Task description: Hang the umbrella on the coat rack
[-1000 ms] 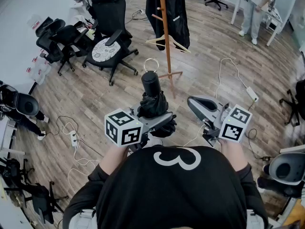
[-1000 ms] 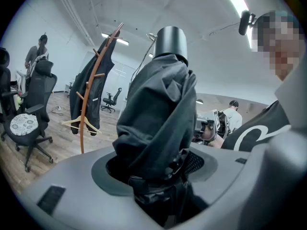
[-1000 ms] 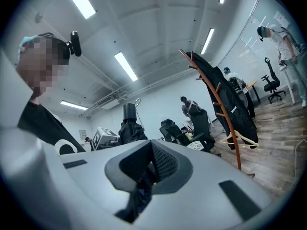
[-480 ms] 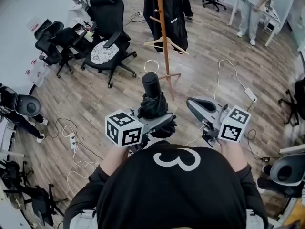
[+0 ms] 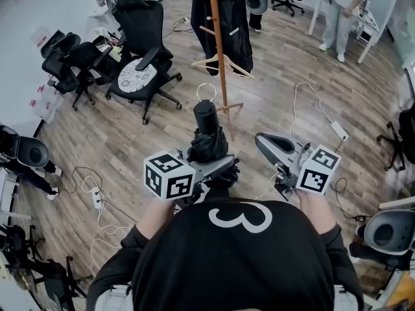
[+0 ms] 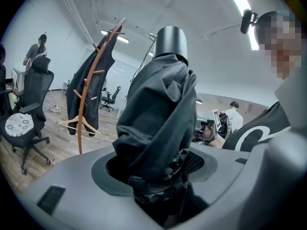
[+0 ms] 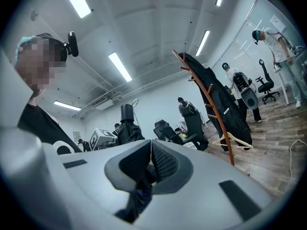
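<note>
Where the person stands: on a wood floor, facing a coat rack that rises at far centre.
Left tongs: clamped on the bunched fabric of a folded black umbrella.
Umbrella position: upright in front of the person's chest, cylindrical handle and metal ring on top, apart from the rack.
Right tongs: jaws pressed together, right of the umbrella and not touching it.
Rack details: wooden pole carrying a black coat and a wooden hanger.
Far left: black office chairs.
</note>
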The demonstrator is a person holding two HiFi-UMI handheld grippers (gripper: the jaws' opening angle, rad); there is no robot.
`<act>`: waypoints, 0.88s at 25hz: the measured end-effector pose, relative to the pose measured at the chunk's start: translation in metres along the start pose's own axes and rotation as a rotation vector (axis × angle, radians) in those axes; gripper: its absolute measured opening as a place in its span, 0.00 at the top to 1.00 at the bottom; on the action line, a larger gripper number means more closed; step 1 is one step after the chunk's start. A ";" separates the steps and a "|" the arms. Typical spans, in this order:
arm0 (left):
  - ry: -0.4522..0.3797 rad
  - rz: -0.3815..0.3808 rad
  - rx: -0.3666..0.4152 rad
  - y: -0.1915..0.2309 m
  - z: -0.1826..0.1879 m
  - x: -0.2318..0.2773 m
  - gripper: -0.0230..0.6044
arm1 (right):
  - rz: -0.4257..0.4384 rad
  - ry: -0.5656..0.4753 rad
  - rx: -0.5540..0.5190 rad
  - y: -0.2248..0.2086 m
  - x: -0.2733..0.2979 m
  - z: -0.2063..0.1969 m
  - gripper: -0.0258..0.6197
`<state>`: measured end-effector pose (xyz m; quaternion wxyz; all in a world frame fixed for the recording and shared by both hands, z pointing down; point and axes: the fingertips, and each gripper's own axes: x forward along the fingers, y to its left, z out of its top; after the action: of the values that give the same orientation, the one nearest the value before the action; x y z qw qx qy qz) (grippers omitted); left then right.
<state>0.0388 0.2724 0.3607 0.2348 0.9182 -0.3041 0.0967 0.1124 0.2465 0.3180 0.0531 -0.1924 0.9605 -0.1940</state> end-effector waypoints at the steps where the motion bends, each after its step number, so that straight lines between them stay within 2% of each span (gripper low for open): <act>1: 0.001 -0.002 -0.002 0.008 0.005 0.004 0.52 | -0.003 0.000 0.003 -0.008 0.005 0.003 0.92; 12: 0.054 -0.043 -0.028 0.085 0.037 0.045 0.52 | -0.052 -0.003 0.051 -0.085 0.052 0.018 0.92; 22: 0.105 -0.039 -0.039 0.169 0.079 0.072 0.52 | -0.068 -0.012 0.104 -0.159 0.112 0.043 0.92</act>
<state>-0.0031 0.0774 0.3775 0.2699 0.9128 -0.2754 0.1343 0.0722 0.0519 0.3384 0.0622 -0.2232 0.9416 -0.2442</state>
